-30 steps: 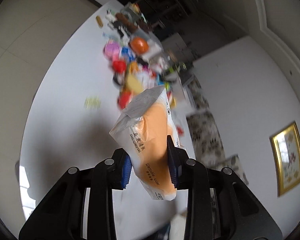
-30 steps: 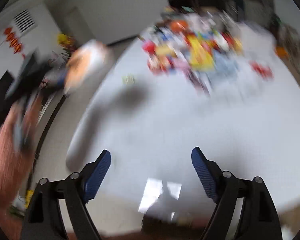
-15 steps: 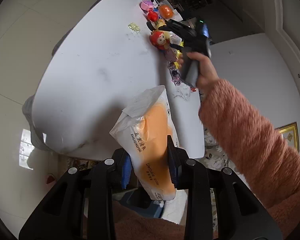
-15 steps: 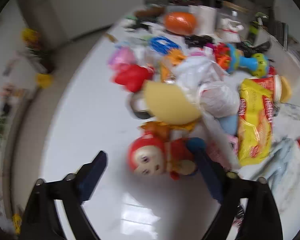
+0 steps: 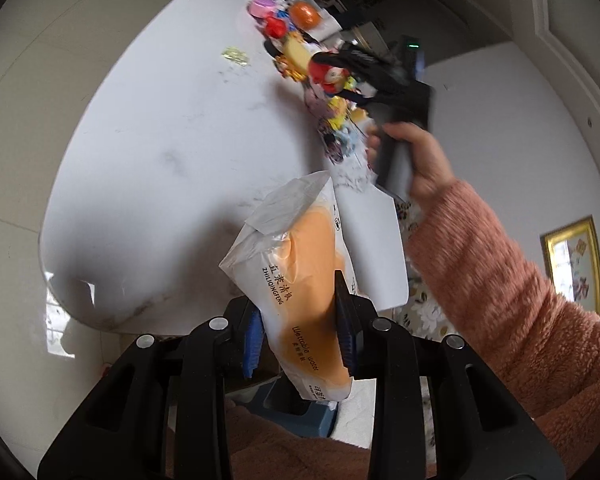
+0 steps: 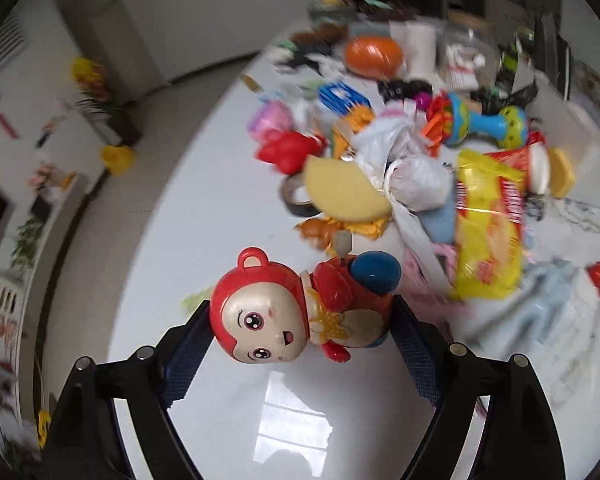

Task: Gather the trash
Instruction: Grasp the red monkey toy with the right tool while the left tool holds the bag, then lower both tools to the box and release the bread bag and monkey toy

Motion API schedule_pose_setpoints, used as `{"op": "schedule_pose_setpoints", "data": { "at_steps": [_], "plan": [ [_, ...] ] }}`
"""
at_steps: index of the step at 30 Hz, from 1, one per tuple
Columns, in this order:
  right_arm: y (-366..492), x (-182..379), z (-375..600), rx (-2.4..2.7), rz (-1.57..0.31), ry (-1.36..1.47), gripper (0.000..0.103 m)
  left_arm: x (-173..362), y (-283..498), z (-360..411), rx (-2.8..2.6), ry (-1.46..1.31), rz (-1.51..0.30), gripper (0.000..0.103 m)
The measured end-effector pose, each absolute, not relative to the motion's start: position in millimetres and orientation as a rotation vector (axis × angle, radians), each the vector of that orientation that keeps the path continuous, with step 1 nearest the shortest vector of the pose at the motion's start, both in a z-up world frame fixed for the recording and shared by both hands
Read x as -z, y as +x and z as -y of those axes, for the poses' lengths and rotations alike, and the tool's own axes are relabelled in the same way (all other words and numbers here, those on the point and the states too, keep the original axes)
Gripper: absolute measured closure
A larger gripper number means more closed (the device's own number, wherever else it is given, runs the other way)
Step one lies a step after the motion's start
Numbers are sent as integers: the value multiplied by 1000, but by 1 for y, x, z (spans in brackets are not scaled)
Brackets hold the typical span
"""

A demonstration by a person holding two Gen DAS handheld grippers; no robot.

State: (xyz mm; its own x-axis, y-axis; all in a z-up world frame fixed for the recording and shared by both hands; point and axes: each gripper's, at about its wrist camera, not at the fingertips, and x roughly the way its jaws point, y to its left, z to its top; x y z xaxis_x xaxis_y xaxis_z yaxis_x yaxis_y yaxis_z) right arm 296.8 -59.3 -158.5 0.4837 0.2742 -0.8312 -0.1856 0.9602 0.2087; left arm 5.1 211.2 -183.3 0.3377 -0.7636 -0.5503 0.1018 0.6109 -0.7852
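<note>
My left gripper (image 5: 298, 320) is shut on an orange and white wet-wipe pack (image 5: 300, 248), held off the near edge of the white table (image 5: 160, 140). In the right wrist view a red-headed doll toy (image 6: 268, 312) lies between the blue pads of my right gripper (image 6: 302, 312). Its jaws are closing and both pads touch the doll, one at the head, one at the body. The left wrist view shows that gripper (image 5: 340, 68) too, held by a hand in a pink fleece sleeve (image 5: 500, 280).
A pile of toys and wrappers covers the far side of the table: yellow snack pack (image 6: 488, 232), tied white plastic bag (image 6: 404, 168), yellow sponge (image 6: 344, 196), orange ball (image 6: 374, 56), rattle (image 6: 476, 120). A small green wrapper (image 5: 234, 56) lies alone. A blue bin (image 5: 296, 404) sits below the table edge.
The left gripper drew back with the pack from over the table to beyond its near edge. The right gripper crossed the table to the pile and came around the doll.
</note>
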Motion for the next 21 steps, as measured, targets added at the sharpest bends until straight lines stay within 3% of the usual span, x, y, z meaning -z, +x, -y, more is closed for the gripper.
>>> {"op": "schedule_pose_setpoints", "data": {
  "at_steps": [6, 12, 21],
  "plan": [
    [174, 110, 104, -440, -973, 83, 19, 178, -2, -173, 734, -629, -1147, 73],
    [49, 108, 173, -436, -1032, 95, 19, 180, -22, -117, 834, -446, -1232, 73],
    [-71, 218, 233, -312, -1271, 178, 19, 252, -66, -27, 868, -104, -1401, 73]
  ]
}}
